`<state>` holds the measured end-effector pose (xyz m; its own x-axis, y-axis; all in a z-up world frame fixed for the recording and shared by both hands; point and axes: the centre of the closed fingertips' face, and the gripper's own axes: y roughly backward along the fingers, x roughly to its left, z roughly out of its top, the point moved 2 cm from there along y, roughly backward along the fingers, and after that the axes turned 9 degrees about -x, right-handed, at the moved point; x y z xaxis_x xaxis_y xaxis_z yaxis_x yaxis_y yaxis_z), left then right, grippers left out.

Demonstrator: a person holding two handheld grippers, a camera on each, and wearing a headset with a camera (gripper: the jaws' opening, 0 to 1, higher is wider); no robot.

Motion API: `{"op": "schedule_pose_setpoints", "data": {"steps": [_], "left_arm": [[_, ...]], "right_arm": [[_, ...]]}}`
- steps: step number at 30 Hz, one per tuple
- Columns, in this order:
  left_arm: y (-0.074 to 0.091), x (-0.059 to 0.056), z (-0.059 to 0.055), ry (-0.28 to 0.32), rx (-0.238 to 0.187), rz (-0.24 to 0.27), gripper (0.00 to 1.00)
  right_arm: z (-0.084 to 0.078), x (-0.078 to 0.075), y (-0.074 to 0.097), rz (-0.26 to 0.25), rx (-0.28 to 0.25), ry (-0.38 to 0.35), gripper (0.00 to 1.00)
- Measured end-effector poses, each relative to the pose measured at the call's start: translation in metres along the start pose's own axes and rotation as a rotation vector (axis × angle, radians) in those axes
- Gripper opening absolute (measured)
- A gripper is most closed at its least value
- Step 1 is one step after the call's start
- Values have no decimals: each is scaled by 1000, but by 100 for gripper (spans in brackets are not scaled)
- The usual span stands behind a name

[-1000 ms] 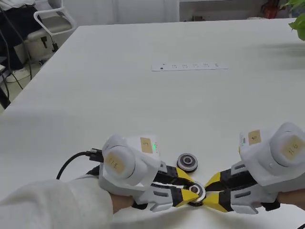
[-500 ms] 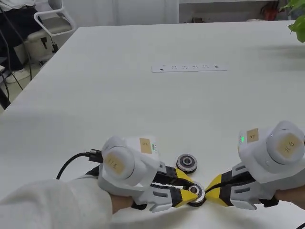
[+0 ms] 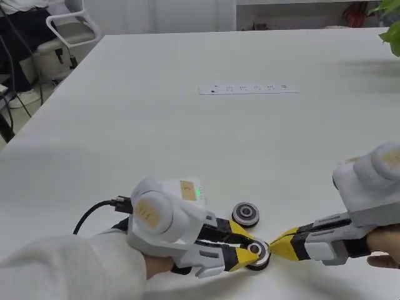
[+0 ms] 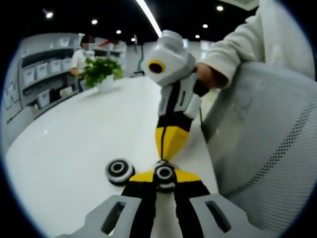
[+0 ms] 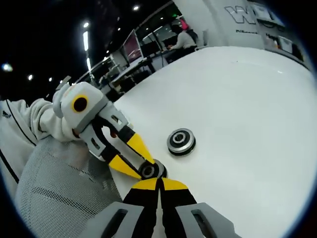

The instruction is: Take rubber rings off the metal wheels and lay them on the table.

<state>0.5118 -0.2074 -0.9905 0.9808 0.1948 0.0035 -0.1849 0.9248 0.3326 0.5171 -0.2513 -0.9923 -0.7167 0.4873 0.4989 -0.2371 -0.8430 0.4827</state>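
A small metal wheel (image 3: 256,251) with a black rubber ring sits near the table's front edge, and my left gripper (image 3: 250,255) is shut on it; the left gripper view has that wheel (image 4: 164,174) between the yellow jaw tips. My right gripper (image 3: 274,247) comes in from the right, its jaws pressed together at the wheel's rim (image 5: 148,170), apparently pinching the ring's edge. A second wheel (image 3: 245,213) with its ring on lies flat just behind, free of both grippers; it is also in the left gripper view (image 4: 119,170) and the right gripper view (image 5: 181,140).
A white power strip (image 3: 249,88) lies flat mid-table. A black cable (image 3: 94,212) trails left from the left gripper. A chair (image 3: 69,28) stands past the far left corner, and plant leaves (image 3: 390,28) hang at the far right. White table (image 3: 187,144) stretches beyond.
The right gripper's body has swung out to the right and lower, while its tips stay at the wheel's rim. The left gripper and both wheels have held still.
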Motion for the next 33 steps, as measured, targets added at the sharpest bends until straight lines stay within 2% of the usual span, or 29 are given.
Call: {"op": "schedule_pose_setpoints", "data": {"steps": [2, 6, 14, 33], "left_arm": [[0, 0, 1, 1, -4, -3, 14], [-1, -2, 1, -2, -5, -10, 14], [-1, -1, 0, -7, -1, -13, 14], [-1, -1, 0, -10, 5, -16, 13]], "right_arm": [[-2, -3, 0, -8, 7, 0, 0], [-3, 4, -1, 1, 14, -28, 0], [-3, 7, -1, 2, 10, -79, 0], [-1, 9, -2, 5, 13, -90, 0]]}}
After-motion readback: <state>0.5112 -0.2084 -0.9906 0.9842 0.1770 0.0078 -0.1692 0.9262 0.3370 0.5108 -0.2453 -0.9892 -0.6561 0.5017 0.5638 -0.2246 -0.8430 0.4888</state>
